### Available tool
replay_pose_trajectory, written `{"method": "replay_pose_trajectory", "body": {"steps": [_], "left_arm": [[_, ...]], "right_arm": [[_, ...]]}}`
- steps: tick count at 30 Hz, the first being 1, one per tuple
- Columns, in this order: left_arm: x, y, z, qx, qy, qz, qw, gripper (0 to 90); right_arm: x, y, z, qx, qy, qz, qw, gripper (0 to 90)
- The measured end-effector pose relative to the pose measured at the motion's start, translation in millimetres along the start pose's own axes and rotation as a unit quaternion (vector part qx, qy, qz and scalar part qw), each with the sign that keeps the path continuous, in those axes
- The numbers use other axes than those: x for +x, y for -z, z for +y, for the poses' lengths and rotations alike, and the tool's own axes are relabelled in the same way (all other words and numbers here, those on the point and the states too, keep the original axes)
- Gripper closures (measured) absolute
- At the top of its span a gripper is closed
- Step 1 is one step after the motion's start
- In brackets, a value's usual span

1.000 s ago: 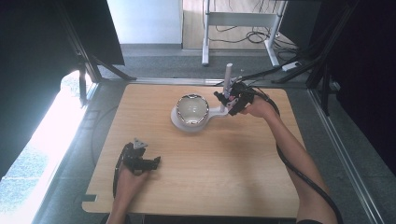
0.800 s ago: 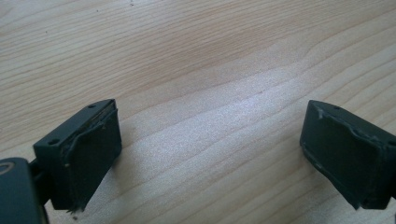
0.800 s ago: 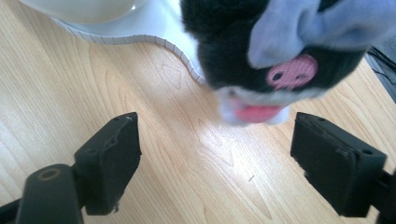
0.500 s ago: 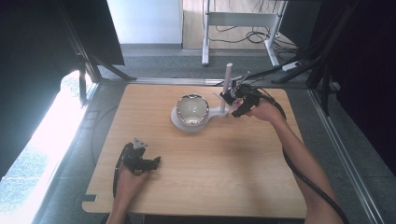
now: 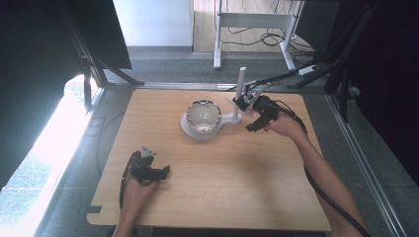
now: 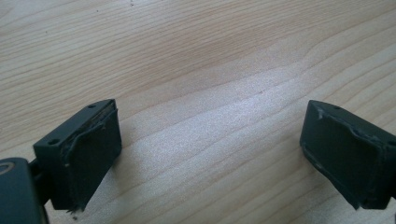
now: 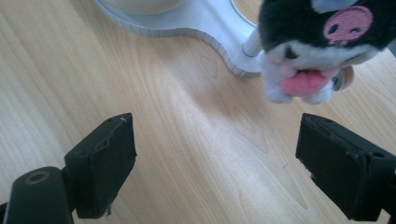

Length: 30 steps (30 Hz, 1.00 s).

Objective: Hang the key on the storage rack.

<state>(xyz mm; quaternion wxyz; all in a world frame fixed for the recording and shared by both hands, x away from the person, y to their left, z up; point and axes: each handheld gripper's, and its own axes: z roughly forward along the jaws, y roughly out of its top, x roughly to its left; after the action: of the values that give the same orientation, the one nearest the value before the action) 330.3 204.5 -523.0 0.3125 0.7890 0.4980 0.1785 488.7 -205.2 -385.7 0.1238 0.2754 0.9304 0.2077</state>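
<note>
A black and white plush toy [image 7: 317,42] with a pink skull mark hangs at the upright post [image 5: 241,79] of a white stand [image 5: 195,132]. The stand also carries a shiny bowl [image 5: 202,114]. My right gripper [image 7: 219,168] is just right of the post in the high view [image 5: 253,119]. Its jaws have just been opening and stand wide with only bare wood between them, and the plush [image 5: 244,102] is ahead of the fingertips, apart from them. My left gripper [image 6: 210,154] rests open on the table near the front left [image 5: 160,173], holding nothing.
The wooden table [image 5: 222,197] has room across its middle and front. Its edges drop to a grey floor, and a black cable [image 5: 321,187] trails along the right forearm. A white metal frame [image 5: 252,19] stands beyond the far edge.
The right gripper has drawn back to the right, away from the post, and its jaws stand wider. The plush stays at the post. The left hand has kept still.
</note>
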Motion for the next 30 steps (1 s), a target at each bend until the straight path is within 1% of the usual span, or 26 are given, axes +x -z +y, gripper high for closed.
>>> {"method": "replay_pose_trajectory", "body": {"steps": [9, 11, 16, 26, 30], "left_arm": [[0.2, 0.1, 0.0, 0.001, -0.002, 0.0, 1.0, 5.3], [0.1, 0.1, 0.0, 0.001, -0.001, 0.0, 1.0, 5.3], [0.5, 0.1, 0.1, 0.001, -0.003, 0.0, 1.0, 5.3], [-0.1, 0.0, 0.0, -0.001, 0.001, 0.0, 1.0, 5.3], [0.3, 0.0, 0.1, 0.0, -0.002, 0.0, 1.0, 5.3]], "right_arm": [[17.2, 2.7, -9.5, -0.019, 0.008, 0.014, 0.9997, 11.8], [21.3, 3.6, -11.4, -0.022, 0.014, 0.018, 0.9995, 11.8], [30.8, 7.8, -16.8, -0.033, 0.018, 0.02, 0.9991, 11.8], [48.1, 13.6, -32.9, -0.039, 0.027, 0.022, 0.9986, 11.6], [55.1, 16.6, -39.8, -0.047, 0.032, 0.024, 0.9981, 11.4]]}}
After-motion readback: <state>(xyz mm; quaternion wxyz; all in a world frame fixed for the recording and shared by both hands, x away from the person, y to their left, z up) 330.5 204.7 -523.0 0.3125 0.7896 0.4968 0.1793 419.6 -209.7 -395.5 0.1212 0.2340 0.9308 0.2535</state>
